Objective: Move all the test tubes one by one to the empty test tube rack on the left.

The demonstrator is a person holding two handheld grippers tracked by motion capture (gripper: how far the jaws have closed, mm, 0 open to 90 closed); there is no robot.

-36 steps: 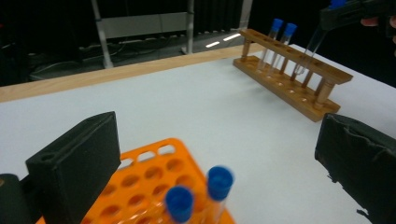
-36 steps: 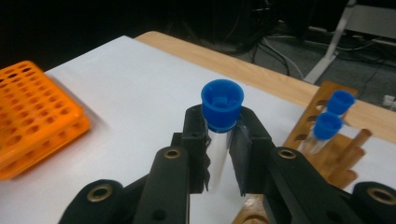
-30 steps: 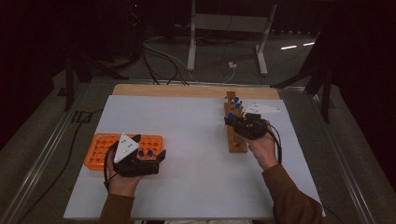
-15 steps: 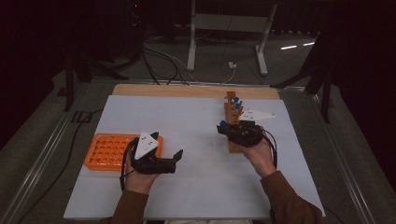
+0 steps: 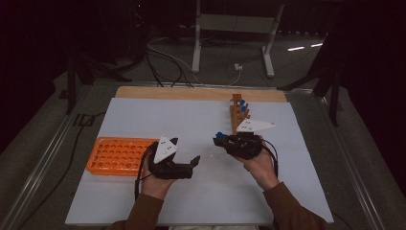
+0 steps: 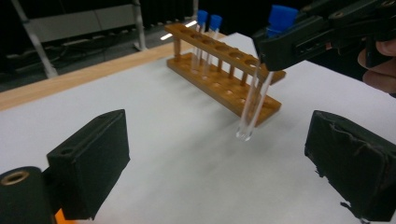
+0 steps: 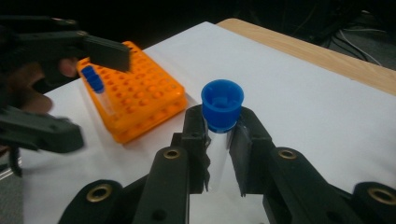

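Over a white-covered table (image 5: 201,115), the right gripper (image 5: 221,140) carries a blue-capped test tube (image 6: 254,105), its jaws clenched on the glass just below the cap, the tube hanging clear of the table surface. A second ago this gripper sat against the wooden tube rack (image 5: 236,115) at the table's 1 o'clock; it now stands away from the rack's near end, toward the table's centre, cap pointing to 9 o'clock in the high view. The left gripper (image 5: 195,161) has left its place over the orange tube rack (image 5: 117,155) at 8 o'clock and now lies just off that rack's right edge, aimed at 3 o'clock toward the other gripper. Its jaws stand wide with nothing between them, and have just been closing slightly. In the left gripper view the held tube hangs between and beyond those two black pads, with two more blue-capped tubes (image 6: 208,35) upright in the wooden rack's far end. One blue-capped tube (image 7: 98,88) stands in the orange rack.
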